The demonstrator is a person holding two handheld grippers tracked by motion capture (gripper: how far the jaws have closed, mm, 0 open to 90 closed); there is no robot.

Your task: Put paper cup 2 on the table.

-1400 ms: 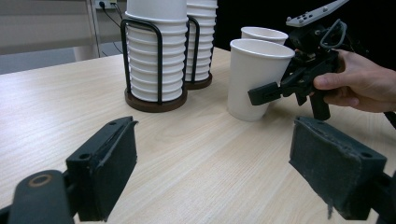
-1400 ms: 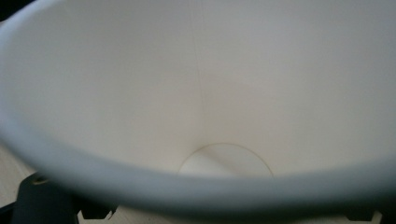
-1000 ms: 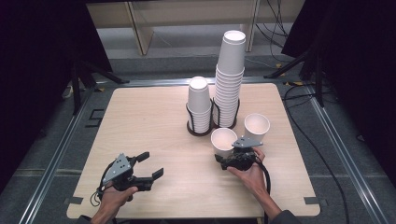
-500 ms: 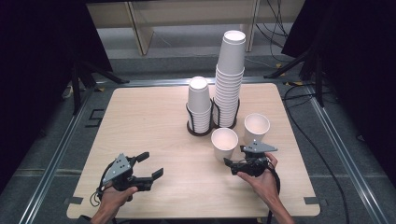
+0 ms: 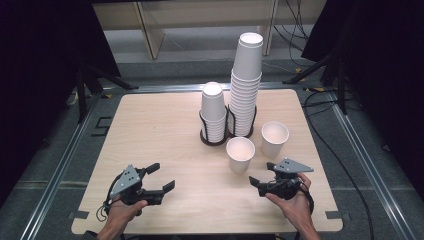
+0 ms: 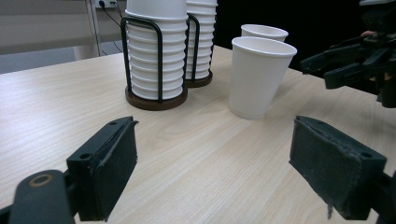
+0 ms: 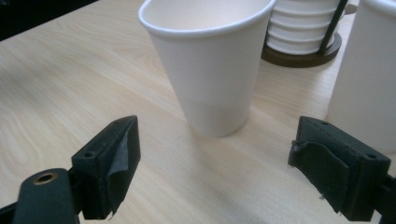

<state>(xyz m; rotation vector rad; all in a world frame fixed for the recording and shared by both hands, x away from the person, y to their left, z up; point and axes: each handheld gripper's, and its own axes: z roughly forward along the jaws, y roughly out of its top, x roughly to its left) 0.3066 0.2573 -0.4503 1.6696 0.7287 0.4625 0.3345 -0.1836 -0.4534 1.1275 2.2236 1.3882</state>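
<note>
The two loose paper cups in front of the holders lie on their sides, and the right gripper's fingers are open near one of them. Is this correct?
No. The nearer cup and the farther cup stand upright, mouths up, as the high view shows. The right gripper is indeed open near the nearer cup.

No legible text, labels, brand marks, numbers or signs anywhere. Paper cups [image 5: 240, 154] plain white, no print on walls or rims. Table [image 5: 150, 130] bare pale wood grain, unmarked. Cup holder [image 6: 154, 95] at upper centre plain black wire on a dark base. Gripper bodies black, no readable markings at this resolution.
</note>
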